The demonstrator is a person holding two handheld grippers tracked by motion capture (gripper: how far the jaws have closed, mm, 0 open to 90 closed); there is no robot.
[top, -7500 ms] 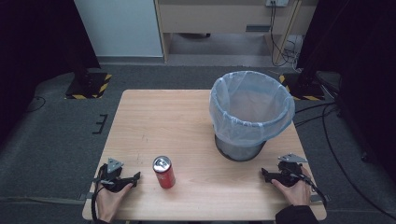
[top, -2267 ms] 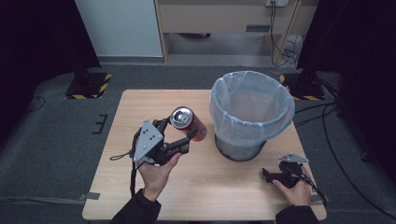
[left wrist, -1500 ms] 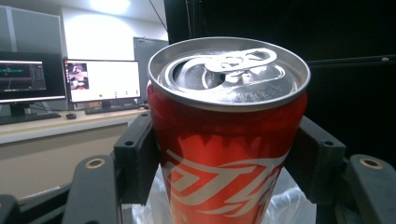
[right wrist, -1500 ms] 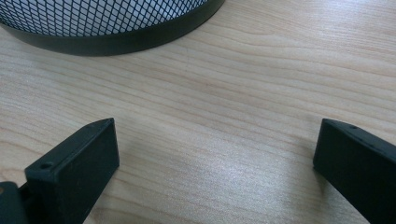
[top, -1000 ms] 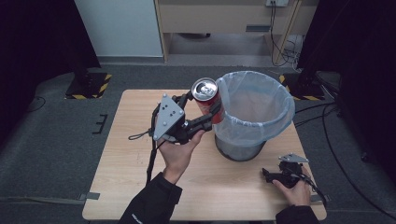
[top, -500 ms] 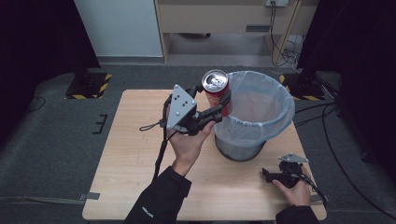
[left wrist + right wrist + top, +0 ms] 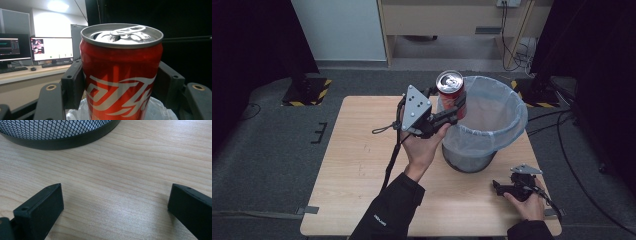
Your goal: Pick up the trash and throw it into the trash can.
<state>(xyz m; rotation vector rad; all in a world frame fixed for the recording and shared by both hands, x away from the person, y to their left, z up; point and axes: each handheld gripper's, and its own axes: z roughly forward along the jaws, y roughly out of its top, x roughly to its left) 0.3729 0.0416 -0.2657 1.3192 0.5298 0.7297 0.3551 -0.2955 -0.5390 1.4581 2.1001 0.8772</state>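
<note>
A red soda can (image 7: 452, 93) with a silver top is held upright in the air at the near-left rim of the mesh wastebasket (image 7: 492, 150), which is lined with a pale plastic bag (image 7: 499, 112). My left gripper (image 7: 451, 111) is shut on the can (image 7: 121, 75), one jaw on each side of it. My right gripper (image 7: 501, 187) rests on the table at the front right, open with nothing between its jaws; its view shows the basket's black base (image 7: 67, 138) just ahead.
The wooden table (image 7: 362, 165) stands on grey carpet. The left gripper's cable (image 7: 391, 155) hangs down beside the raised forearm. A desk with monitors (image 7: 50, 48) shows far off in the left gripper view.
My left gripper took the can from the table's front, lifted it and carried it right and away, up to the basket's rim. The right gripper stayed still.
</note>
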